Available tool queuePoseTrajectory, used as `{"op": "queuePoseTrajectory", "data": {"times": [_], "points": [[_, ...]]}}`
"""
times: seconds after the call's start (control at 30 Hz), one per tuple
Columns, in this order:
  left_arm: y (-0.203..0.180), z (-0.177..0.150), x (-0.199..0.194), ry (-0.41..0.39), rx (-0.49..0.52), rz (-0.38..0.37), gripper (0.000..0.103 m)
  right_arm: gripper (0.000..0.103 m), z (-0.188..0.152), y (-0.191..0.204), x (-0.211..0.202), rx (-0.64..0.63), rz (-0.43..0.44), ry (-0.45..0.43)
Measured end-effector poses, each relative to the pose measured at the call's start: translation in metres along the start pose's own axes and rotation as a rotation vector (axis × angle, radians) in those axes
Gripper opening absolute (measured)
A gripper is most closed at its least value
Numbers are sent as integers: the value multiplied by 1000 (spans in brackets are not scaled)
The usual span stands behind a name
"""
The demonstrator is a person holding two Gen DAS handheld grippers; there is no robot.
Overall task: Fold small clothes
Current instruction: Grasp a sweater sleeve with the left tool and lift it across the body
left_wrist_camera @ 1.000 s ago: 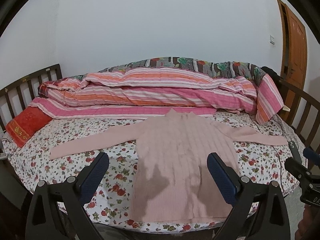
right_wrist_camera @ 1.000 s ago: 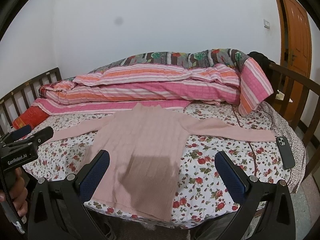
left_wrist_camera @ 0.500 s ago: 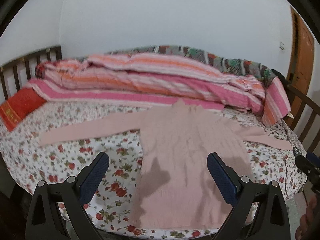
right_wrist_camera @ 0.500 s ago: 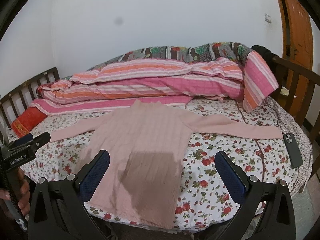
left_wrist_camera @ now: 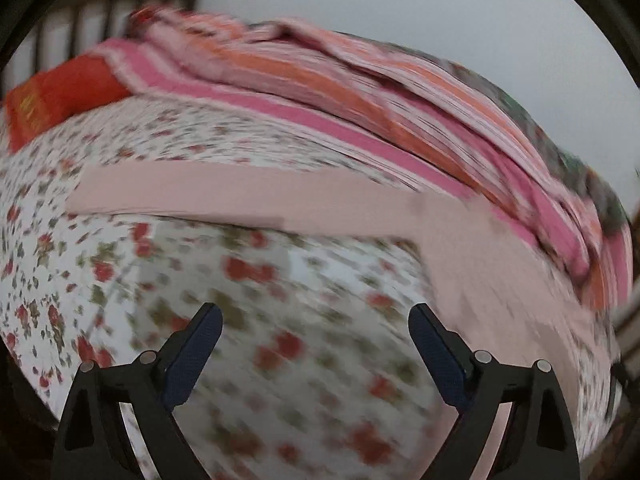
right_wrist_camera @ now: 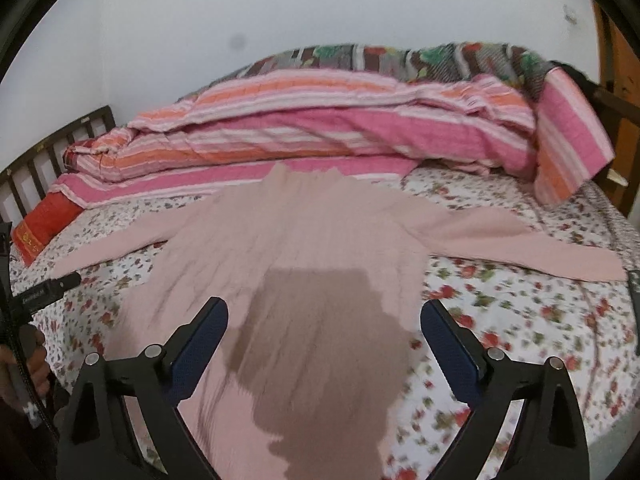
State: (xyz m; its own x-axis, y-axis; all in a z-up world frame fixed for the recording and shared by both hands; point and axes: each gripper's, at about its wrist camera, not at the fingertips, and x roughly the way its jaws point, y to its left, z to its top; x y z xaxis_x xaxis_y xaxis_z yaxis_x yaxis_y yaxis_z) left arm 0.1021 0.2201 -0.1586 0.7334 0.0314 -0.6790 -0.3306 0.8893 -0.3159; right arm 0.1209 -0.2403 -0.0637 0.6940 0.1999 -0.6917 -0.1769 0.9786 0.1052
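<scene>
A pink ribbed sweater [right_wrist_camera: 312, 240] lies flat on the floral bed sheet [right_wrist_camera: 500, 320] with both sleeves spread out. My right gripper [right_wrist_camera: 324, 312] hovers over the lower body of the sweater and casts a dark shadow on it. Its jaws are wide and closing, with no fabric pinched. In the blurred, tilted left wrist view, the left sleeve [left_wrist_camera: 192, 192] runs across the sheet toward the sweater body [left_wrist_camera: 488, 264]. My left gripper [left_wrist_camera: 316, 320] hangs over bare sheet [left_wrist_camera: 280, 352] just short of that sleeve. Its jaws are closing with nothing between them.
A rolled pink and orange striped quilt [right_wrist_camera: 320, 132] fills the back of the bed. A red pillow [right_wrist_camera: 44, 224] lies by the dark wooden rails [right_wrist_camera: 40, 152]. A phone [right_wrist_camera: 634, 284] sits at the sheet's right edge. A hand [right_wrist_camera: 32, 364] holds the other tool at the left edge.
Both grippers have dropped toward the bed. The left one swung left off the sweater body to the left sleeve and rolled. The right one came in closer over the sweater body.
</scene>
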Motion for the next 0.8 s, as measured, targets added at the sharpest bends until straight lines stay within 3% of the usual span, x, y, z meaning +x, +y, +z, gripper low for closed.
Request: {"op": "queuePoseTrajectory", "data": {"times": [0.17, 0.27, 0.43, 0.47, 0.53, 0.6, 0.67, 0.8], "points": [[69, 27, 25, -48, -188, 68, 86, 92, 10, 2, 36, -12, 3, 22], [106, 38, 40, -78, -302, 88, 75, 92, 17, 0, 53, -19, 6, 10], [135, 61, 56, -138, -370, 150, 71, 92, 32, -13, 83, 0, -8, 16], [137, 65, 58, -148, -372, 171, 68, 91, 34, -16, 86, 6, -11, 12], [136, 72, 60, -170, -350, 244, 47, 91, 38, -27, 89, 30, -14, -4], [133, 78, 65, -161, -310, 282, 8, 91, 39, -39, 89, 60, -10, -21], [124, 84, 66, -132, -258, 279, 7, 91, 36, -55, 89, 106, -7, -34], [74, 101, 49, -198, -146, 266, 7, 90, 34, -86, 90, 185, -1, -14]]}}
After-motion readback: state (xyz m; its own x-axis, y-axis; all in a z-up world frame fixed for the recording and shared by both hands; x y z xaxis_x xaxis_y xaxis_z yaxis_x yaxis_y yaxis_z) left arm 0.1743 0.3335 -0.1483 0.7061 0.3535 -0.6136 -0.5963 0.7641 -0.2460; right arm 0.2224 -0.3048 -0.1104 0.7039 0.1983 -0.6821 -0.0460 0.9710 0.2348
